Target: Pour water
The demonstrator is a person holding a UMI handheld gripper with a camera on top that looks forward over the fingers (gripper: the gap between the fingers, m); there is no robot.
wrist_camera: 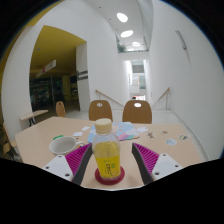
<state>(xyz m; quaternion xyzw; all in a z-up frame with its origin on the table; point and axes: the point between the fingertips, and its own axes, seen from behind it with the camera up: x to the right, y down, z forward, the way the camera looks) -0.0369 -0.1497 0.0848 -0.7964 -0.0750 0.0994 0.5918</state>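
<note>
A clear bottle (106, 150) with a pale cap, a yellow label and yellow liquid stands upright on a round red coaster (109, 177) on a light wooden table (40, 140). My gripper (113, 160) is open. The bottle stands between the fingers, with a small gap to the magenta pad on the left (85, 160) and to the one on the right (146, 158). A white bowl (62, 145) sits on the table to the left of the bottle, beyond the left finger.
Small coloured items (128, 132) lie on the table behind the bottle, and a small pale object (170, 142) lies to the right. Two wooden chairs (101, 108) (137, 110) stand at the table's far side. Beyond them is a white corridor.
</note>
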